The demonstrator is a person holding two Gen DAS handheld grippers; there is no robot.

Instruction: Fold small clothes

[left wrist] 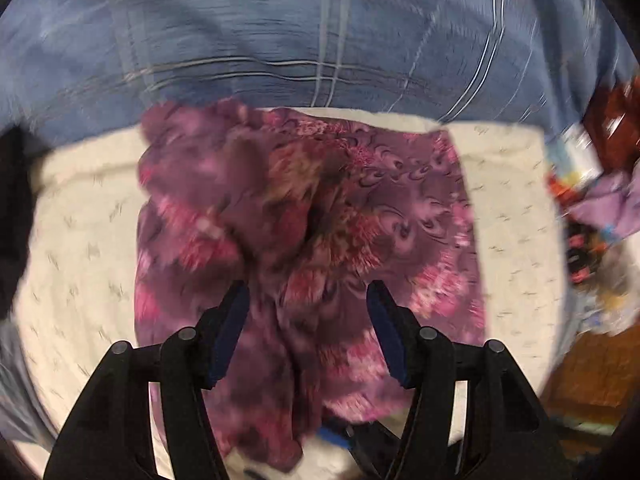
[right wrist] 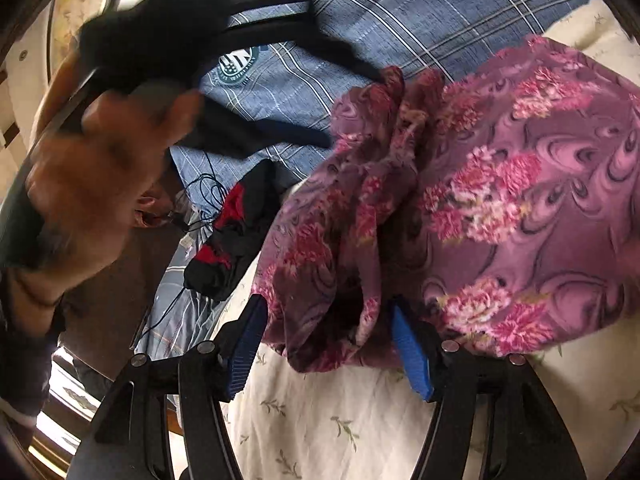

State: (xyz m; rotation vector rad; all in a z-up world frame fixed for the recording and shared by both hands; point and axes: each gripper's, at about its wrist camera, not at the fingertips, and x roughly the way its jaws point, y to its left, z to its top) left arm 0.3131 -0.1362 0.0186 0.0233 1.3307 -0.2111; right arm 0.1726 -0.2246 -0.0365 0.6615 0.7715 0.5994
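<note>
Purple floral garment lies lengthwise along both grippers' wide-open, empty jaws.

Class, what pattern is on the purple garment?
Pink flowers on purple swirls on the garment; clearest in the right wrist view.

Work surface: cream sheet with small leaf sprigs, spread flat. Blue plaid fabric lies along its far edge. Brown wooden floor or furniture shows lower right in the left wrist view. Bright daylight upper left in the right wrist view.
</note>
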